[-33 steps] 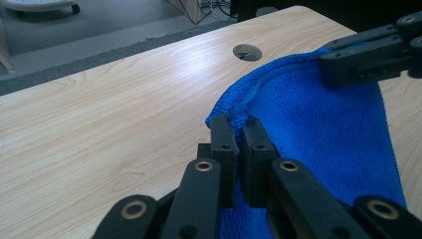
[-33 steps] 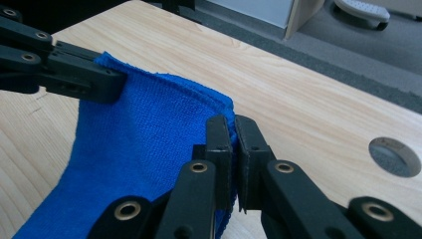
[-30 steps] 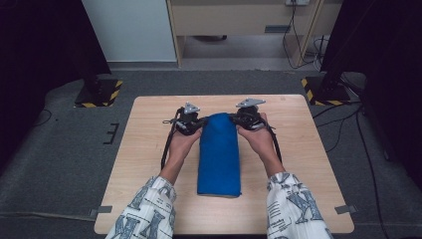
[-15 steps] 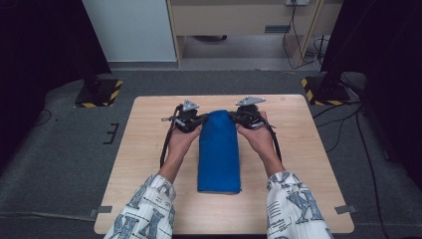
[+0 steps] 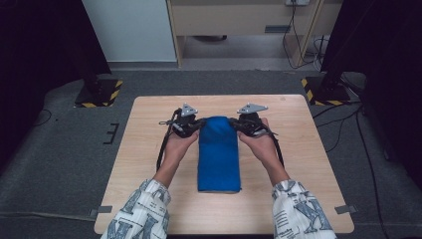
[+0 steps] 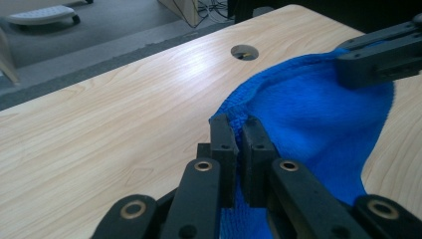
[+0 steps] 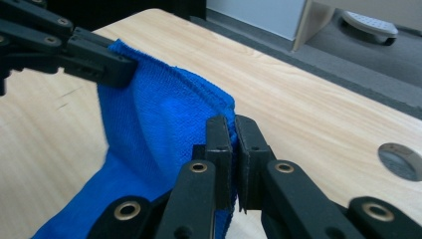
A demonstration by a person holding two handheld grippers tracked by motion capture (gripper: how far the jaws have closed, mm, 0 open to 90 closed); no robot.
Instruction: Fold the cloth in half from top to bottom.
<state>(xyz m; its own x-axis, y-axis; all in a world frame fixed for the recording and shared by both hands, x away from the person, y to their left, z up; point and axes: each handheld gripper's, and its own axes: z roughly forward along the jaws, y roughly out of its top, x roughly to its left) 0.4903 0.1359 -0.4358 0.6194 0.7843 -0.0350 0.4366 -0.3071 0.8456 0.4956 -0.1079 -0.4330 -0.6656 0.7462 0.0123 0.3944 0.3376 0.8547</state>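
Wooden table (image 5: 149, 149) bears blue cloth (image 5: 218, 154); left tool (image 6: 238, 130) and right tool (image 7: 232, 130) both clamped on its far edge.

White patterned sleeves (image 5: 144, 211), black claws (image 6: 238, 130) with brass rivets

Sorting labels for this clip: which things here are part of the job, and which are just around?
In use: blue cloth, left gripper and right gripper, each shut on a far corner.
Just around: table, its cable hole, floor cables.
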